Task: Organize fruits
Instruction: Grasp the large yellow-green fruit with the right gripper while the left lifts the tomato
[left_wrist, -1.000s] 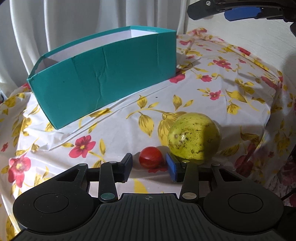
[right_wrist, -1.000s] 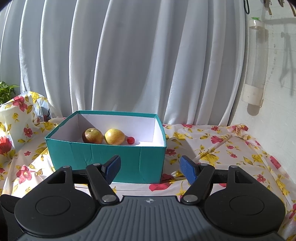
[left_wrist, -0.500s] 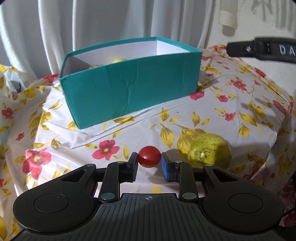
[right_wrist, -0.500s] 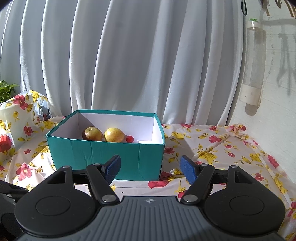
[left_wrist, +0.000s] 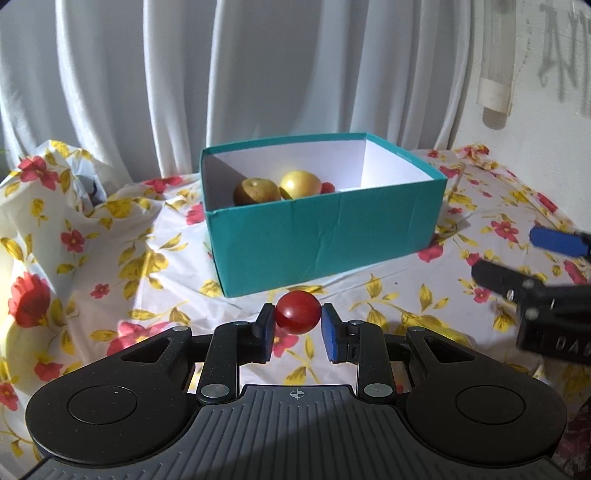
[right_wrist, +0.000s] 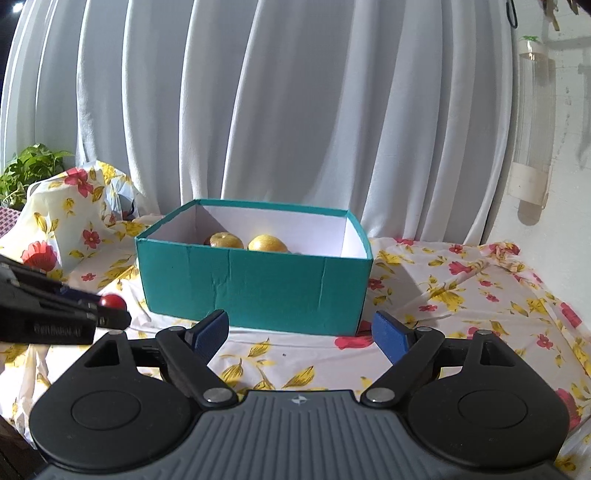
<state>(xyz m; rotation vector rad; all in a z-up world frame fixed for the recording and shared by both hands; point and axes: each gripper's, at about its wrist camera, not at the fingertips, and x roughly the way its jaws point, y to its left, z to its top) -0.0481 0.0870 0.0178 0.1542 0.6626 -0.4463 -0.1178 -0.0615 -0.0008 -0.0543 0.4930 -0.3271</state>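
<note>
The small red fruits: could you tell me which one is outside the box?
The red fruit clamped in the left gripper; the other lies inside the teal box.

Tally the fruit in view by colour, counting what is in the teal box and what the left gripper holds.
Red: 2, the cherry tomato in the left gripper and a small red fruit in the teal box
Yellow: 1, yellow fruit
Brownish-yellow: 1, brownish apple
Total: 4

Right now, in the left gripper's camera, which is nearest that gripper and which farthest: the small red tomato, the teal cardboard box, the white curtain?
1. Small red tomato, clamped between the left gripper pads.
2. Teal cardboard box, on the cloth just beyond.
3. White curtain, behind the box.
</note>
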